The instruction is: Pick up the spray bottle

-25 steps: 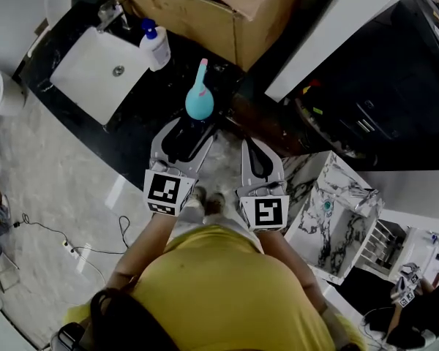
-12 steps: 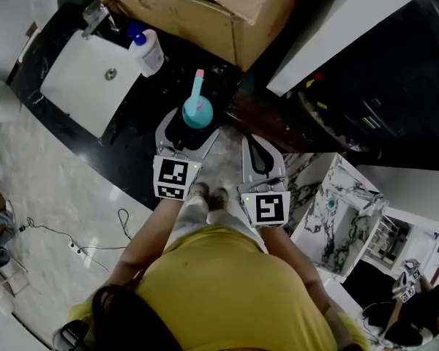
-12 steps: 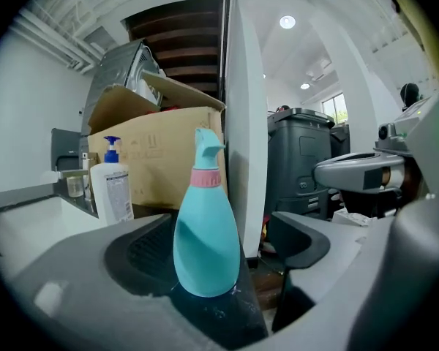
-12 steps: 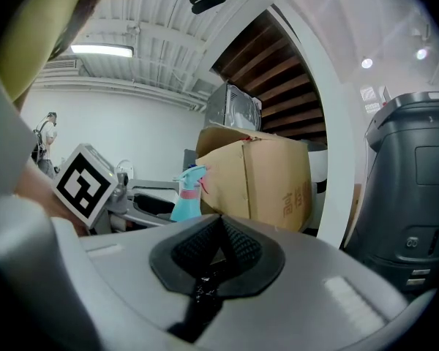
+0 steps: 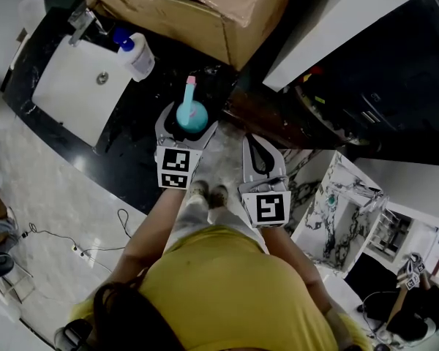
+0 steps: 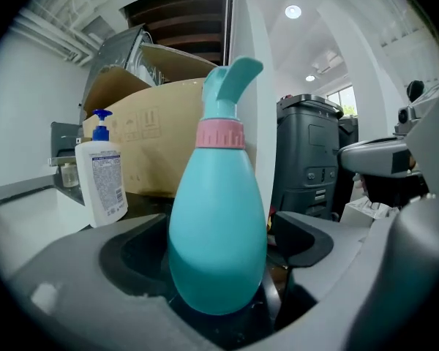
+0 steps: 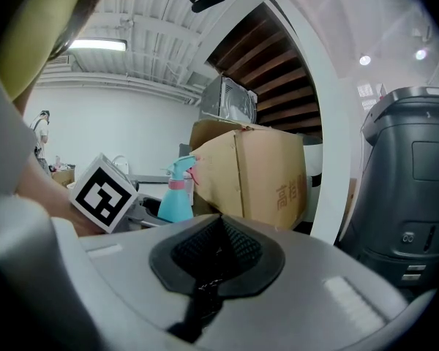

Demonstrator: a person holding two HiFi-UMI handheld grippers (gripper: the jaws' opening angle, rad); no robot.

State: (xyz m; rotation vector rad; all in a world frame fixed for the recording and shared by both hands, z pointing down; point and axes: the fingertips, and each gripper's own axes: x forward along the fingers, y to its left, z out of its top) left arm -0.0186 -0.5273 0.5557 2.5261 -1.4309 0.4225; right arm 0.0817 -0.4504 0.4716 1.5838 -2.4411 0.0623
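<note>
Left gripper [image 5: 187,125] at the dark counter [image 5: 132,134], jaws spread to either side of the upright teal spray bottle [image 6: 218,218] standing there. Right gripper [image 7: 218,253] off to the side, nearer the body, jaws pressed together on nothing. White pump bottle [image 6: 101,175] and cardboard box [image 6: 154,152] just behind the spray bottle.

A teal spray bottle [image 6: 217,232] with a pink collar is shown upright between the parted jaws of the gripper [image 6: 225,238], with a gap left at its right side. Behind it, a pump bottle [image 6: 102,172] and a box [image 6: 150,152] are seen.
</note>
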